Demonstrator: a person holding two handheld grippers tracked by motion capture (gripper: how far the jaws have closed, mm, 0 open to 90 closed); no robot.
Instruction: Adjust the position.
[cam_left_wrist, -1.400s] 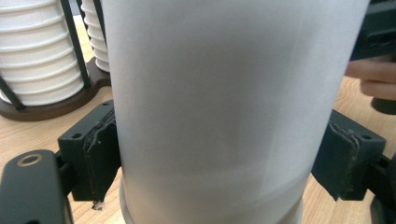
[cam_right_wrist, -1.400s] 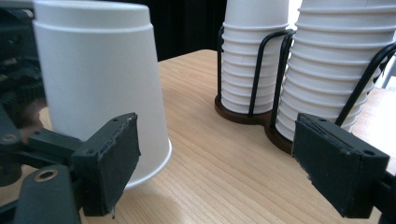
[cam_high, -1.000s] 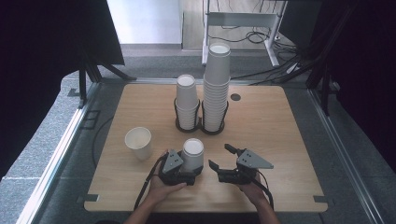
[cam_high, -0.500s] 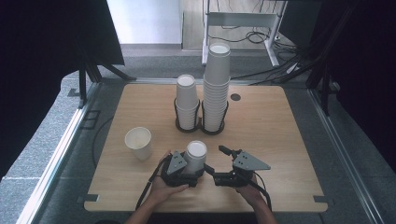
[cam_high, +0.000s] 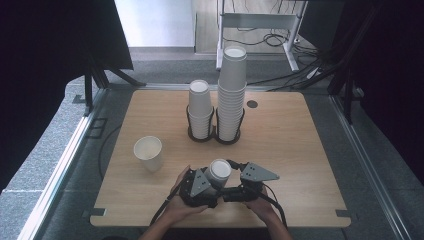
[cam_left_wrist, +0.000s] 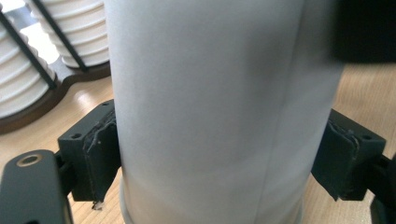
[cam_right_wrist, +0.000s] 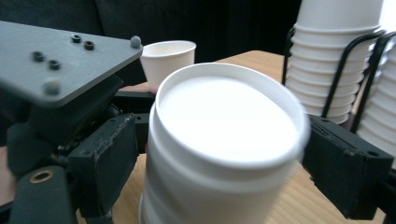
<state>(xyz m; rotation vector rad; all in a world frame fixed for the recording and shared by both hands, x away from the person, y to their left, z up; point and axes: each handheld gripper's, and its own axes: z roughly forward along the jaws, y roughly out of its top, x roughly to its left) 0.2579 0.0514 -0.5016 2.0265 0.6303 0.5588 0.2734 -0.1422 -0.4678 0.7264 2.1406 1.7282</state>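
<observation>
Down at the six o'clock edge of the wooden table (cam_high: 300, 150), both hands have met around one white paper cup (cam_high: 219, 172), and it is a tight little huddle. Left gripper (cam_high: 212, 184) comes in from about seven o'clock, its grey plate tilted up beside the cup; in the left gripper view its two black jaws sit flat against the cup's wall on either side, pads touching the paper, so it has the cup clamped low on the body. Right gripper (cam_high: 231, 192) reaches in from about five o'clock, and in the right gripper view its jaws stand either side of the cup's upper part, just under the rim, close to the wall; whether those pads press the paper or merely flank it, I cannot tell. In that view the cup seems to be more than one, a second rim showing lower down, though blur makes that uncertain. It stands upright, mouth up, near the table's front edge and a touch left of centre. Away at nine o'clock from the huddle, a single cup (cam_high: 148, 152) stands alone, well apart. Up at twelve o'clock, two stacks sit in a black wire holder (cam_high: 215, 135): the short stack (cam_high: 200, 107) on the left and the tall stack (cam_high: 233, 92) just beside it.
</observation>
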